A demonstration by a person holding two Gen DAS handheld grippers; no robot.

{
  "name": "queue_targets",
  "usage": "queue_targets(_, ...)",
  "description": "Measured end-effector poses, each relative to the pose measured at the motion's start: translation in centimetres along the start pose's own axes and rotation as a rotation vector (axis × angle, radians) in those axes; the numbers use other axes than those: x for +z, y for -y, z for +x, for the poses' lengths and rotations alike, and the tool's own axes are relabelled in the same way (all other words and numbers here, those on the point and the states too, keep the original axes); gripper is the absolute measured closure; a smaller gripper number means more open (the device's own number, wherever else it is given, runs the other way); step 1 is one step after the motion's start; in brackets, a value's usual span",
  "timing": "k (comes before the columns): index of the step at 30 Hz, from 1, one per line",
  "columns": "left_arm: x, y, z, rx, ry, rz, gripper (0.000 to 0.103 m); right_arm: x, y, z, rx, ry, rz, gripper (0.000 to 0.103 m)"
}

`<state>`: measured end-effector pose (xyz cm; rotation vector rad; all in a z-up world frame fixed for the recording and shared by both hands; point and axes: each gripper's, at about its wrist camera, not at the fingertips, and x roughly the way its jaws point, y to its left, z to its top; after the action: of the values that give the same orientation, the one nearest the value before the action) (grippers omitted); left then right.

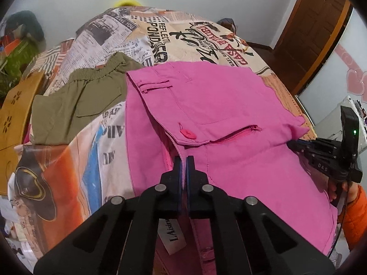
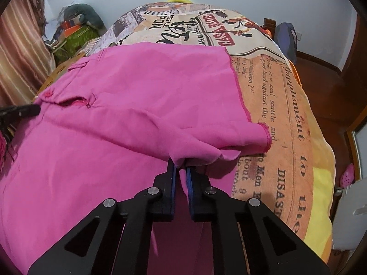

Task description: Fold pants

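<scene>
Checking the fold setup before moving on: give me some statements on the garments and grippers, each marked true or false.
1. Both grippers are shut on the pink pants. True: left gripper, right gripper.
2. The pink pants' button is green. False: pink.
3. An olive garment lies beside the pink pants. True.
4. The pants lie on a plain white sheet. False: a newspaper-print bedspread.

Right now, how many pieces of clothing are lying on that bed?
2: pink pants spread across the middle of the bedspread, and an olive-green garment beside them at their waistband end. Others may be hidden underneath.
</scene>
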<state>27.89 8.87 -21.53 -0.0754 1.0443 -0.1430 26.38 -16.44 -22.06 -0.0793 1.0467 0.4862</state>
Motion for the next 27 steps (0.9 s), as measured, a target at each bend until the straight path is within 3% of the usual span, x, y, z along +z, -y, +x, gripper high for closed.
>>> queue_targets(7, -0.8, 0.2, 2.0, 0.048, -0.045, 0.035, 0.1, -0.1, -0.1, 0.2, 0.003, -0.014, 0.014, 0.096)
queue_targets(14, -0.4, 1.0, -0.1, 0.064, -0.018, 0.072, 0.099, 0.1, -0.2, -0.8, -0.029, -0.016, -0.002, 0.095)
queue_targets(18, 0.2, 1.3, -1.7, 0.054, 0.021, 0.083, 0.091, 0.9, 0.7, -2.8, -0.027, 0.033, 0.027, 0.086)
queue_targets(22, 1.3, 1.1, -2.1, 0.043, 0.049, 0.074, 0.076, 2.1, 1.7, -4.6, -0.033, 0.095, 0.045, 0.075)
queue_targets(24, 2.0, 0.8, -1.8, 0.046, 0.057, 0.063, 0.073, 2.7, 2.1, -5.0, -0.046, 0.117, 0.048, 0.065)
queue_targets(27, 2.8, 0.0, -0.5, 0.033, 0.043, 0.029, 0.073, 3.7, 2.9, -4.5, -0.073, 0.129, 0.052, 0.063)
